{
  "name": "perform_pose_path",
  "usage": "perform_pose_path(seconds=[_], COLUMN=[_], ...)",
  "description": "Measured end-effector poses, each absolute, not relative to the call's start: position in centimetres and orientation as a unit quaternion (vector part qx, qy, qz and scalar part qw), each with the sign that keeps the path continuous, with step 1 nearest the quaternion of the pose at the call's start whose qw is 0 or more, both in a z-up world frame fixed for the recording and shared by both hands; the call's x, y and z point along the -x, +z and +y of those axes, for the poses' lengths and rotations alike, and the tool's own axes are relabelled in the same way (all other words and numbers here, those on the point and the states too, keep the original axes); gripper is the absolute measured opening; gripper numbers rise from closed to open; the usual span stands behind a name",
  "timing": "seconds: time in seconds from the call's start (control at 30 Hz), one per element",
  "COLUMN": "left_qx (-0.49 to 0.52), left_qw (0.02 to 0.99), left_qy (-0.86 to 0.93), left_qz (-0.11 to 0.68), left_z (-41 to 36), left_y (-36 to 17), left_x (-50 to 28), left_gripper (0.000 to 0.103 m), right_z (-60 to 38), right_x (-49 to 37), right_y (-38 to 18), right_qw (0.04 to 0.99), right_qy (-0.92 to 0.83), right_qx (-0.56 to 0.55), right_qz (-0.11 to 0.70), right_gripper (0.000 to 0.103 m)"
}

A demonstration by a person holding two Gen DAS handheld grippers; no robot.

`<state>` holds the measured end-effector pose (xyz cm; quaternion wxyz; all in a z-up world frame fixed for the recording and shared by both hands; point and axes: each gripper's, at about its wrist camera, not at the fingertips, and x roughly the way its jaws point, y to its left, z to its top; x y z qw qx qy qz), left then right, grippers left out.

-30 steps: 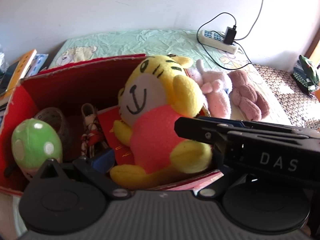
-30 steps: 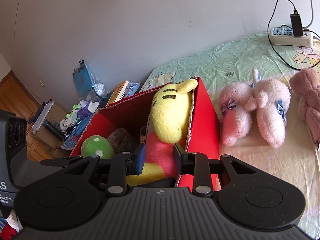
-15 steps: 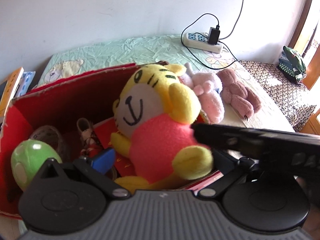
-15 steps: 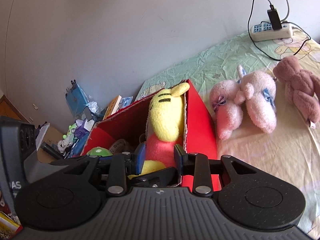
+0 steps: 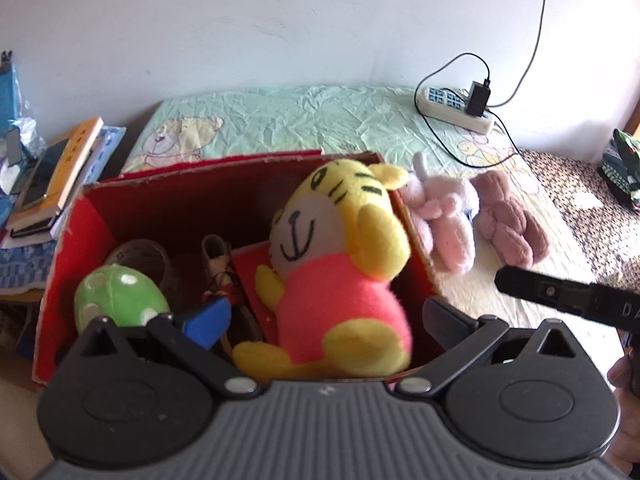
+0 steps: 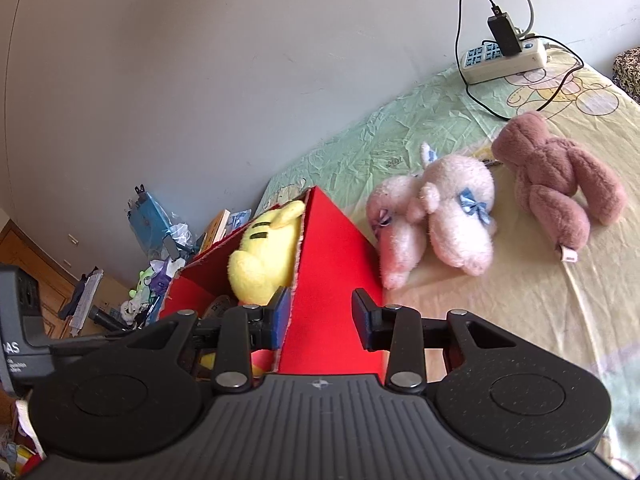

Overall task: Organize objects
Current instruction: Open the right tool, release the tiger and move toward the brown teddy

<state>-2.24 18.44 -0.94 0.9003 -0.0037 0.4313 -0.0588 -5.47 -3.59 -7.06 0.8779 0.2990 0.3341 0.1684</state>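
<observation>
On the bed (image 5: 304, 120) stands a red box (image 5: 60, 248) holding the yellow tiger toy (image 5: 336, 264), which sits between the wide-spread fingers of the left gripper (image 5: 320, 316) untouched, while the right gripper (image 6: 320, 316), fingers just opening and empty, straddles the box's wall beside the pink rabbit (image 6: 440, 216).

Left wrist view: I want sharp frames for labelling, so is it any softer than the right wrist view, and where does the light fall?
Left wrist view: soft and smeared, plainly so on the yellow tiger plush and the brown plush. Right wrist view: crisper, with fur texture on the pink plush; strong light on the bedsheet. Both: fisheye bending and dark corners.
</observation>
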Motion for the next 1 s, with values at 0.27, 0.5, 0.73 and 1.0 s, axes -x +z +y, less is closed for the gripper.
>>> perform_pose_path(seconds=[0.27, 0.5, 0.73, 1.0], left_qx=[0.005, 0.000, -0.023, -0.038], left_qw=[0.911, 0.923, 0.916, 0.903], left_qy=[-0.034, -0.051, -0.088, -0.119], left_qz=[0.411, 0.381, 0.391, 0.412], left_z=[13.5, 8.2, 2.0, -2.5], left_y=[0.7, 2.0, 0.4, -3.6], left_x=[2.6, 3.0, 2.3, 0.3], left_gripper=[0.102, 0.102, 0.102, 0.102], right_z=[-8.6, -13.1, -17.5, -21.4], right_x=[5.2, 4.9, 4.6, 4.1], right_y=[-7.9, -8.8, -10.1, -11.6], right_qw=[0.869, 0.865, 0.862, 0.862], right_qy=[0.179, 0.178, 0.163, 0.140], right_qx=[-0.294, -0.299, -0.310, -0.319], right_qz=[0.355, 0.361, 0.366, 0.367], right_gripper=[0.038, 0.038, 0.038, 0.039])
